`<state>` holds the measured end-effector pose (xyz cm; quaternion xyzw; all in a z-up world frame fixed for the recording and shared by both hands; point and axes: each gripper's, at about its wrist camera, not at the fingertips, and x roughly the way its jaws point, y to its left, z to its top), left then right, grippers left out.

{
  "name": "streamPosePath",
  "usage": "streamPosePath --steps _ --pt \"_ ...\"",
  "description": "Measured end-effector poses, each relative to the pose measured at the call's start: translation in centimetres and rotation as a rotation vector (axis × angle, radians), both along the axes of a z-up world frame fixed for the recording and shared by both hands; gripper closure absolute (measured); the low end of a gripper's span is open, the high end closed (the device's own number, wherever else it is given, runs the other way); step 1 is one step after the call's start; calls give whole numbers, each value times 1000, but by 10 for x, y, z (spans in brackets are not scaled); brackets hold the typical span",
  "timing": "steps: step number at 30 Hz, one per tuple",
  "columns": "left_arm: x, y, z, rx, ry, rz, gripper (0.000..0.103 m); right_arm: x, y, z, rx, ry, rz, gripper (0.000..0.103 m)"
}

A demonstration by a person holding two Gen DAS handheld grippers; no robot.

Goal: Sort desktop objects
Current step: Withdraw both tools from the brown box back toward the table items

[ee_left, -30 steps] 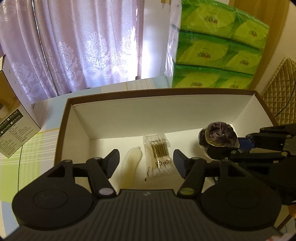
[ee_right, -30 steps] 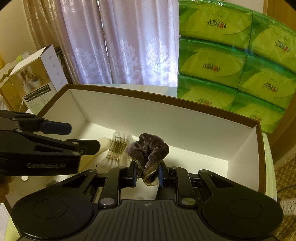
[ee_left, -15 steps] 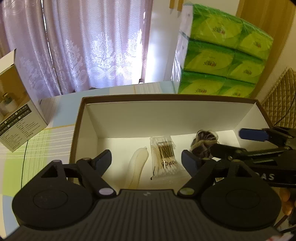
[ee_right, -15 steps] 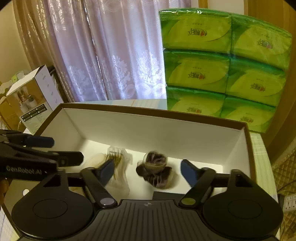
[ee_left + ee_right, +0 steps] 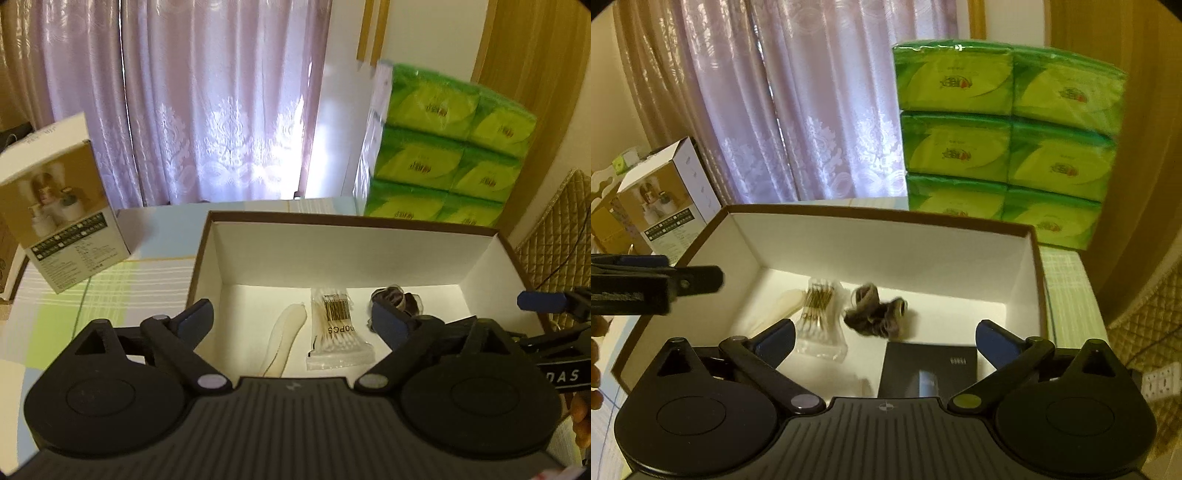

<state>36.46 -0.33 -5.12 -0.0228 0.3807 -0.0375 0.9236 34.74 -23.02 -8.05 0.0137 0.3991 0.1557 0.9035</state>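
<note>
In the right wrist view, the cotton swab packet (image 5: 822, 317) is lying left of centre in the box (image 5: 886, 254), the dark scrunchie (image 5: 875, 312) beside it at centre, above the right gripper (image 5: 884, 338), whose fingers are spreading wide, gripping nothing. The left gripper (image 5: 291, 319) is likewise gaping empty.

Velvety cloth scrunchie (image 5: 875, 310), matt cardboard box (image 5: 886, 251)

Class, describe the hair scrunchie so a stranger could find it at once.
Find the brown-rimmed white box before the green tissue packs. On its floor, right of the cotton swab packet, lies the scrunchie: the only dark, crumpled fabric ring.
</note>
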Motion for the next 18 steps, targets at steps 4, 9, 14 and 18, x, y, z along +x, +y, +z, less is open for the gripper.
streamPosePath --steps 4,9,14,18 --pt "-24 -3 13 42 -62 -15 8 -16 -2 7 0 -5 -21 2" --pt "-55 -6 24 69 -84 -28 8 -39 0 20 -20 -32 -20 2" --pt "-85 -8 35 63 -91 -23 8 -62 1 34 -25 -55 -28 2" --pt "-103 -9 44 44 -71 -27 8 -81 0 43 -18 -62 -28 2"
